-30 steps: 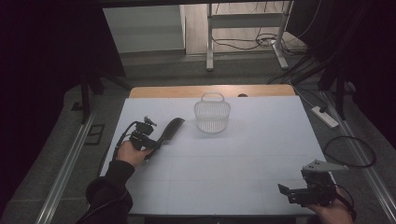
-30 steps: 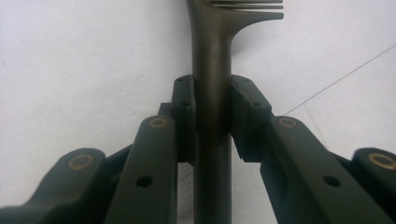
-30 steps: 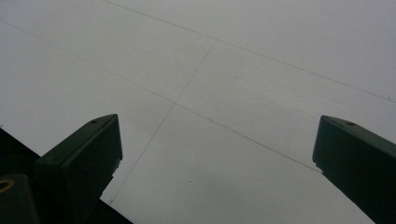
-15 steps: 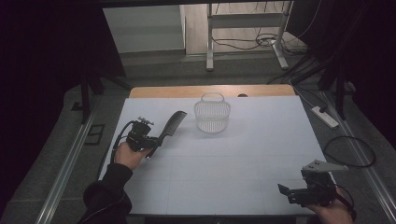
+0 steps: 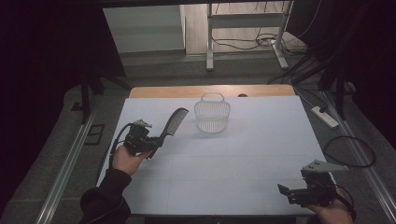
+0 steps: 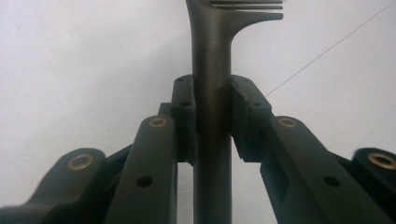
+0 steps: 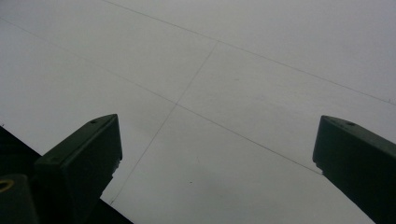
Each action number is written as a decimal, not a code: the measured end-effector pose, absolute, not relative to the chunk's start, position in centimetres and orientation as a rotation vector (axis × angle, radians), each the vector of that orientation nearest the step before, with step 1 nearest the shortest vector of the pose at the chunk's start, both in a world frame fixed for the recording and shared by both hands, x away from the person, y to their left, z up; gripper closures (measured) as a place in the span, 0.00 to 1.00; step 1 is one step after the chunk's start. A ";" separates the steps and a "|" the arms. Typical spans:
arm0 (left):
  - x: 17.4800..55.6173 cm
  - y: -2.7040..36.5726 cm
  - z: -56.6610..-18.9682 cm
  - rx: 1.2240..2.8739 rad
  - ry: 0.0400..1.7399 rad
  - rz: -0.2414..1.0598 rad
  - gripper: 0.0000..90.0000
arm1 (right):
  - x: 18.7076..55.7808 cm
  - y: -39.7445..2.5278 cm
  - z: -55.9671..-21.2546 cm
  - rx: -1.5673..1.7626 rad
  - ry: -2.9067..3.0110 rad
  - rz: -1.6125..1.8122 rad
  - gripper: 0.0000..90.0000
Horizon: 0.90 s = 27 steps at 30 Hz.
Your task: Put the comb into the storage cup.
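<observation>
A: Starting from the high view, what is sitting around the work?

B: A white see-through plastic basket with a hoop handle point(image 5: 212, 115) is standing at the far middle of the white-covered table point(image 5: 243, 154), with a strip of bare wood behind it. Nothing is lying between it and the dark plastic comb with a long handle point(image 5: 172, 125), which is pointing up and to the right, toward the basket but apart from it.

A: And the hands?

B: The left gripper point(image 5: 152, 143) is being held at the table's left side, tilted upward, with the comb's handle in it. The right gripper point(image 5: 285, 191) is hovering at the near right corner, well apart from everything, pointing left.

A: In the left gripper view?

B: The jaws are pressing from both sides on the comb's point(image 6: 212, 93) handle, teeth just showing at the top.

A: And the right gripper view?

B: The right gripper point(image 7: 217, 144) is standing wide apart, holding nothing, over bare table point(image 7: 233, 70).
</observation>
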State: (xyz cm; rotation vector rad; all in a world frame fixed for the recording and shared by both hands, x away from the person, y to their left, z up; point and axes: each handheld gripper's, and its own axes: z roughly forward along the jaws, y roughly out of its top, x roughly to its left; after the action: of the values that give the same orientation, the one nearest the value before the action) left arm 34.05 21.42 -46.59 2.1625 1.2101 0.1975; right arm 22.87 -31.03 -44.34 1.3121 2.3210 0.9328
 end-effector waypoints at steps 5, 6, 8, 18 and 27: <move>33.1 21.4 -46.2 2.132 1.191 0.217 0.80 | 22.8 -31.0 -44.3 1.308 2.323 0.937 0.02; 32.9 21.4 -46.1 2.124 1.185 0.219 0.80 | 22.8 -31.0 -44.3 1.308 2.323 0.938 0.02; 32.4 21.4 -45.9 2.115 1.174 0.236 0.80 | 22.8 -31.0 -44.3 1.307 2.324 0.938 0.02; 30.7 21.6 -45.4 2.102 1.150 0.257 0.80 | 22.8 -31.0 -44.3 1.303 2.321 0.943 0.02; 28.8 21.4 -44.7 2.076 1.109 0.288 0.80 | 22.7 -31.1 -44.2 1.293 2.318 0.962 0.01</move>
State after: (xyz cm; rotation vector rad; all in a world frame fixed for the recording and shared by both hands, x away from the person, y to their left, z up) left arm 28.80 21.43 -44.72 2.0760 1.1092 0.2877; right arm 22.71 -31.11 -44.19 1.2926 2.3176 0.9617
